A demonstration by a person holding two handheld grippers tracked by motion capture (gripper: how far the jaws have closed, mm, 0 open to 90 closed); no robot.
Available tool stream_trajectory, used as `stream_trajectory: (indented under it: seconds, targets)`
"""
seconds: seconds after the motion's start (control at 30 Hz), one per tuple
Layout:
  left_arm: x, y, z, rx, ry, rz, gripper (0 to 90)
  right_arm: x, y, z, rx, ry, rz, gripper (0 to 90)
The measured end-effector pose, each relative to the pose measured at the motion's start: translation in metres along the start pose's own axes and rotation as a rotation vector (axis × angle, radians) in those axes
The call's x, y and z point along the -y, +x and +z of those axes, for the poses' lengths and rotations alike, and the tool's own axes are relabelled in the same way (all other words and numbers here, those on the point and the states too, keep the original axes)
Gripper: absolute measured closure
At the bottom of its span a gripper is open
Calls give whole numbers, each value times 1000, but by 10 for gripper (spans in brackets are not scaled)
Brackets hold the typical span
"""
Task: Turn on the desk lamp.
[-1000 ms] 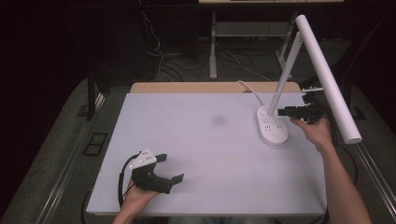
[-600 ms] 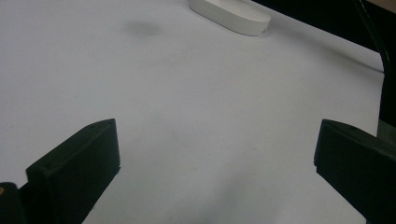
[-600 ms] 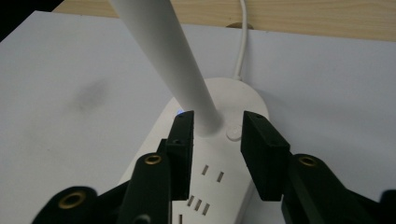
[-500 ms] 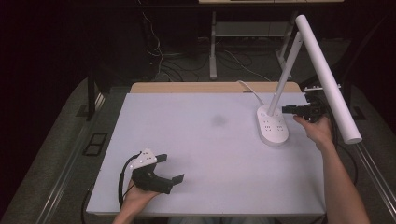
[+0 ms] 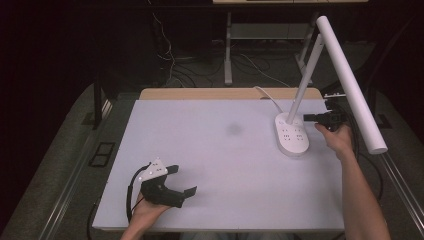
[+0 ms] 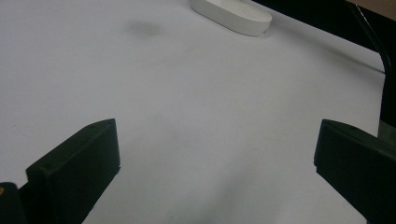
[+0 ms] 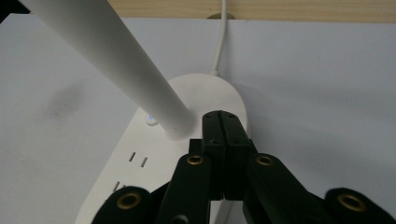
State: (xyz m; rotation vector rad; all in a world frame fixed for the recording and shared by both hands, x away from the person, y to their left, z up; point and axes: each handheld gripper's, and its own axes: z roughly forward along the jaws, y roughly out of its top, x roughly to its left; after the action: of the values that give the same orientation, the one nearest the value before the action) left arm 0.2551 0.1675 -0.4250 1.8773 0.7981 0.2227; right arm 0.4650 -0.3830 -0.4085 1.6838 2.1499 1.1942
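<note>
A white desk lamp stands at the table's right: its oval base (image 5: pixel 292 134) carries sockets, a stem (image 5: pixel 305 75) rises from it, and a long tube head (image 5: pixel 350 82) slants over the edge. My right gripper (image 5: pixel 306 118) points at the base from the right, its tips just beside the foot of the stem. In the right gripper view the jaws (image 7: pixel 223 116) have just been closing and now meet, with nothing between them, over the base (image 7: pixel 205 93) by the stem (image 7: pixel 116 60). My left gripper (image 5: pixel 184 180) rests open at the front left, jaws wide apart (image 6: pixel 217 135) over bare mat.
A white mat (image 5: pixel 225 165) covers the table, with a faint grey smudge (image 5: pixel 233 129) near the middle. A wooden edge (image 5: pixel 200 93) runs along the back, where the lamp's cable (image 7: pixel 219 42) leaves. A small lit button (image 7: pixel 150 119) sits beside the stem.
The right gripper's jaws have closed from open to touching and have edged left toward the stem's foot. The left hand and its gripper have stayed put.
</note>
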Motion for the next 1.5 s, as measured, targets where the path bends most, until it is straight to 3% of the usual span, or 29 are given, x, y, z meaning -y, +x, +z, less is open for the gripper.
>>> stream_trajectory:
  seconds: [0.3,1.03,1.5]
  targets:
    - [0,0,0,-3,-2,-5,0,3,0,14,-1,3,39,895]
    - [1,0,0,-3,-2,-4,0,6,-3,26,-2,1,55,895]
    - [1,0,0,-5,1,-2,0,6,0,29,-31,-24,57,898]
